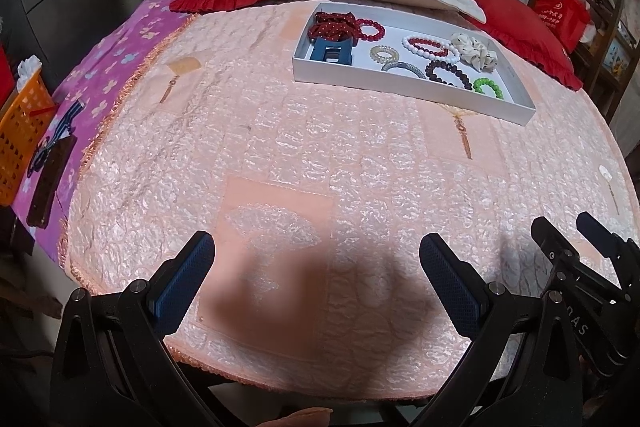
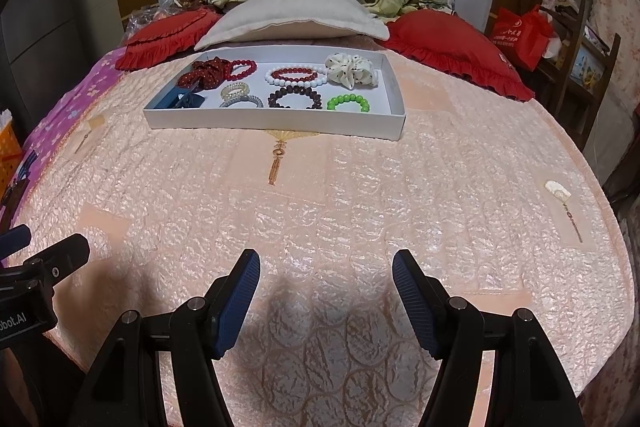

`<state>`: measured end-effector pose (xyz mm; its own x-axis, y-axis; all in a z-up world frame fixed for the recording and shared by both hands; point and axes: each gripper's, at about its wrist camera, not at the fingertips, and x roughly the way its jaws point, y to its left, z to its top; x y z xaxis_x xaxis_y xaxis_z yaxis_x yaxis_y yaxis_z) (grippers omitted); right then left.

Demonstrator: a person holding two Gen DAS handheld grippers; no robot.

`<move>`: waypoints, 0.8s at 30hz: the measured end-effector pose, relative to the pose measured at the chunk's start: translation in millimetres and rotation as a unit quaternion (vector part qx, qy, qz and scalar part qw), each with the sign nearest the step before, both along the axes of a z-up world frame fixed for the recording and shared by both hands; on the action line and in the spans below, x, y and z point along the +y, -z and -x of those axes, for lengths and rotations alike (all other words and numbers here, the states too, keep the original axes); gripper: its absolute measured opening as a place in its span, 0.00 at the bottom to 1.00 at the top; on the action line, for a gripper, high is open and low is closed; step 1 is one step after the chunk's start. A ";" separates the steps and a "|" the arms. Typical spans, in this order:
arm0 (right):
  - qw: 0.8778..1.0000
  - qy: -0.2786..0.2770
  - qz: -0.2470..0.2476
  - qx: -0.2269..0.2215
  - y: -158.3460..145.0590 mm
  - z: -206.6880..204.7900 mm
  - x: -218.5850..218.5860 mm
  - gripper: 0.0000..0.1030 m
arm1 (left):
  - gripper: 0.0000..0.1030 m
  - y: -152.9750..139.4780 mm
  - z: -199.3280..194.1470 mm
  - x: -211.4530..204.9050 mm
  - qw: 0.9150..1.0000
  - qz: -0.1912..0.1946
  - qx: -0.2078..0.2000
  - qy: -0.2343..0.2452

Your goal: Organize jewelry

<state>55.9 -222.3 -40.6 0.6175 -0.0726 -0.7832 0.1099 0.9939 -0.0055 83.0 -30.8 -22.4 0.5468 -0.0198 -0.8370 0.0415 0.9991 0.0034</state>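
Far ahead of both tools: white tray (image 2: 276, 125) holds all jewelry, looks done | left gripper (image 1: 316, 247) wide open, empty | my right gripper (image 2: 326, 267) same | bedspread (image 2: 320, 195) bare, nothing left

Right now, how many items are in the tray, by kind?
Tray contents:
Bead bracelets: 4 (red, red-and-white, brown, green)
Scrunchies: 2 (red, cream)
Coil hair ties: 2 (yellowish, grey)
Blue clip: 1
Total: 9

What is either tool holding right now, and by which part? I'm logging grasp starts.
Nothing. The left tool and right tool are open over the peach quilted bedspread, away from the white jewelry tray.
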 end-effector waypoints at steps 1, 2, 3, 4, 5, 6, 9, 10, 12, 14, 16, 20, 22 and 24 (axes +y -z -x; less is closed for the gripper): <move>1.000 0.001 -0.001 -0.003 -0.7 0.2 -0.2 0.65 | 1.00 0.0 0.0 0.1 1.000 0.002 0.000 0.000; 1.000 0.002 -0.001 -0.005 -1.7 1.0 -0.3 0.65 | 1.00 0.0 0.1 0.1 1.000 0.003 0.001 0.000; 1.000 0.003 -0.002 -0.010 -3.3 1.4 -0.7 0.65 | 1.00 0.3 0.2 -0.3 1.000 0.002 0.001 0.000; 1.000 0.004 -0.001 -0.012 -4.6 1.1 -0.8 0.65 | 1.00 0.4 0.2 -0.6 1.000 0.002 0.001 0.000; 1.000 0.002 0.001 -0.012 -5.9 -0.3 -0.4 0.65 | 1.00 0.4 0.2 -0.5 1.000 0.003 0.001 0.000; 1.000 -0.001 0.004 -0.012 -7.1 -2.6 0.4 0.65 | 1.00 0.5 0.3 -0.5 1.000 0.003 0.002 0.001; 1.000 -0.010 0.014 -0.016 -13.0 -10.8 5.4 0.65 | 1.00 0.4 0.4 -0.9 1.000 0.002 0.003 0.001; 1.000 -0.011 0.017 -0.017 -14.5 -12.6 6.1 0.65 | 1.00 0.1 0.5 -0.5 1.000 0.002 0.003 0.000; 1.000 -0.014 0.018 -0.021 -17.2 -15.2 9.0 0.65 | 1.00 -0.7 0.4 1.0 1.000 0.002 0.000 -0.002; 0.999 -0.014 0.016 -0.024 -17.5 -14.0 9.8 0.65 | 1.00 -1.8 0.5 2.8 1.000 0.002 -0.003 -0.004; 1.000 -0.013 0.017 -0.021 -15.7 -12.3 10.0 0.65 | 1.00 -2.0 0.6 4.4 1.000 0.004 -0.003 -0.005; 1.000 -0.009 0.014 -0.013 -10.8 -9.3 8.0 0.65 | 1.00 -2.0 0.4 5.8 1.000 0.007 -0.002 -0.003; 1.000 -0.006 0.013 -0.013 -10.1 -8.3 6.4 0.65 | 1.00 -2.3 0.5 5.9 1.000 0.006 -0.003 -0.002; 1.000 -0.005 0.012 -0.012 -10.0 -8.9 6.1 0.65 | 0.99 -2.3 1.0 5.7 1.000 0.007 -0.004 -0.002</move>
<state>64.8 -216.3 -30.6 0.6365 -0.0852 -0.7666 0.1003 0.9946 -0.0273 82.0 -25.1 -20.2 0.5532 -0.0291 -0.8326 0.0378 0.9992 -0.0098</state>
